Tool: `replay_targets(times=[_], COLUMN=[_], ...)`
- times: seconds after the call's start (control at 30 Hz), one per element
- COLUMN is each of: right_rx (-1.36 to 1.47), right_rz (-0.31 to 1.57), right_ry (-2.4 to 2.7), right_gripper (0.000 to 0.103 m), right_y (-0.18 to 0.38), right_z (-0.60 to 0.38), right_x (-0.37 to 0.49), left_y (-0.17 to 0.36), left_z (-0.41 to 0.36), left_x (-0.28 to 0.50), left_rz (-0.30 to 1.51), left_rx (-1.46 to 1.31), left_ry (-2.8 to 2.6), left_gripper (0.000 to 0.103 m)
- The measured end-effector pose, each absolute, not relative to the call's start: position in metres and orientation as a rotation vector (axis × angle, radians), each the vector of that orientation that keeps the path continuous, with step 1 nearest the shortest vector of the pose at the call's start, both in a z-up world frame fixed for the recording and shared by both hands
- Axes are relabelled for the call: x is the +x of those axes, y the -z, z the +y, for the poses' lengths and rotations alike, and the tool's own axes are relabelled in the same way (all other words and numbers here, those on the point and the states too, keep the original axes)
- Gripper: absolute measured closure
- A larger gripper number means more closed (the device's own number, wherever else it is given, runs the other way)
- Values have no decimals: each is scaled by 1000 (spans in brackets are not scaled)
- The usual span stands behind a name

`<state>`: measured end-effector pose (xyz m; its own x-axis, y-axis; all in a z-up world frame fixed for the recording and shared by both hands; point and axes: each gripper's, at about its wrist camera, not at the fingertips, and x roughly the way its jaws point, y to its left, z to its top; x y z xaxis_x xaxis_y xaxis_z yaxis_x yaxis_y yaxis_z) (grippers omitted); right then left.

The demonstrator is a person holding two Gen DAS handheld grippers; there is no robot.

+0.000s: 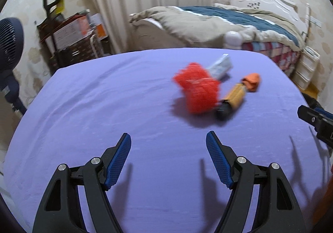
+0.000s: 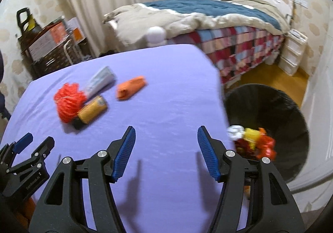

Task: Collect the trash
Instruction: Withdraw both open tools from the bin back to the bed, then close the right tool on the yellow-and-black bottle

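Observation:
On the purple-covered table (image 1: 104, 108) (image 2: 166, 97) lie a red mesh bundle (image 1: 196, 87) (image 2: 67, 99), a yellow bottle with a black cap (image 1: 231, 99) (image 2: 91, 111), a pale tube-like packet (image 1: 220, 65) (image 2: 101, 81) and an orange wrapper (image 1: 252, 81) (image 2: 130, 87). My left gripper (image 1: 168, 140) is open and empty, short of the pile; it also shows in the right wrist view (image 2: 34, 142). My right gripper (image 2: 166, 134) is open and empty above the table's right part. A black-lined bin (image 2: 270, 129) beside the table holds red and yellow trash (image 2: 254, 141).
A bed (image 2: 208, 20) with a blue and beige quilt stands behind the table. A white round-topped object (image 2: 155, 35) stands at the table's far edge. A shelf with boxes (image 1: 70, 35) and a dark fan (image 1: 10, 39) are at left. White drawers (image 2: 293, 50) stand far right.

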<state>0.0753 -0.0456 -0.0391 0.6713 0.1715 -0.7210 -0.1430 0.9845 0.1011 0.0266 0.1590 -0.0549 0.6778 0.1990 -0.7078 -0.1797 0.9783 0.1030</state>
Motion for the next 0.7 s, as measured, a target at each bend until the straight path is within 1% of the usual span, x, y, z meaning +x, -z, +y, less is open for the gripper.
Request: replay_targets(times=[0.23,0.33,0.47,0.7], right_rx=[19,-1,-20,-86], right_rz=[824,811,820,873], right_ry=[-219,-233,-240,-221], right_gripper=[42,36,36,36], right_y=[39,36,37,55], right_z=[9,30,53,71], right_x=[89,96,106,112], left_y=[56,56,57,58], left_z=[203,215,224,224], left_x=[23,26,27,27], left_rz=[802,809,815,816], left_rx=[-15,-41,-76,-83], left_ry=[-275,-288,-284,-274], left_gripper=[31,31,31,31])
